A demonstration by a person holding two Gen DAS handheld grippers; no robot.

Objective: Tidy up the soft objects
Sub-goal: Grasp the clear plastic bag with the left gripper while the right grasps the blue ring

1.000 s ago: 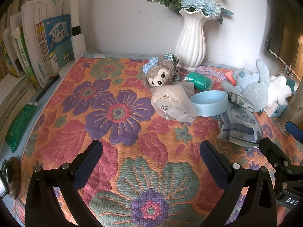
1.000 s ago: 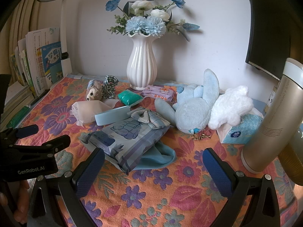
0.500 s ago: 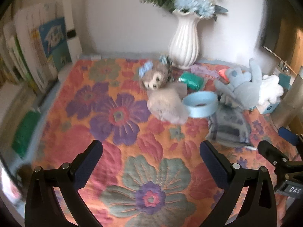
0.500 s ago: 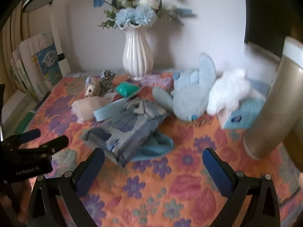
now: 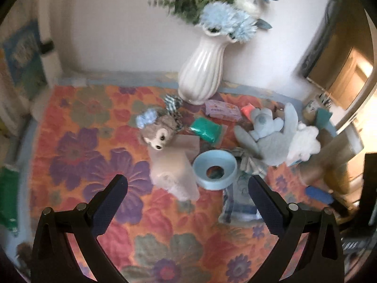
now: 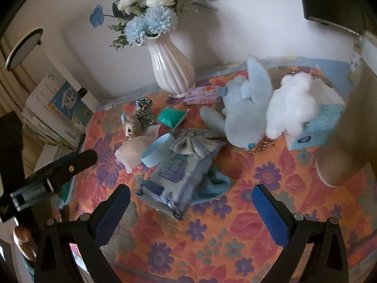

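Observation:
A small brown bear toy (image 5: 160,132) (image 6: 132,126) with a blue bow lies mid-table on a translucent pouch (image 5: 173,167) (image 6: 130,152). A big light-blue plush (image 5: 266,139) (image 6: 245,118) and a white plush (image 5: 304,141) (image 6: 291,106) lie together at the right. A checked bow (image 6: 192,145) rests on a blue-grey packet (image 6: 175,179) over a teal cloth (image 6: 212,184). My left gripper (image 5: 187,194) hangs open above the pouch. My right gripper (image 6: 190,204) hangs open above the packet. Both hold nothing.
A white vase (image 5: 202,70) (image 6: 170,69) with blue flowers stands at the back. A light-blue ring dish (image 5: 215,169) (image 6: 156,149), a green pack (image 5: 206,129), a pink tissue pack (image 6: 202,93), a tissue box (image 6: 315,129), a tall cylinder (image 6: 346,146) and books (image 6: 59,110) crowd the floral cloth (image 5: 89,155).
Both grippers have risen and tilted down, so the table now shows from higher up. Both stayed open. Nothing on the table moved.

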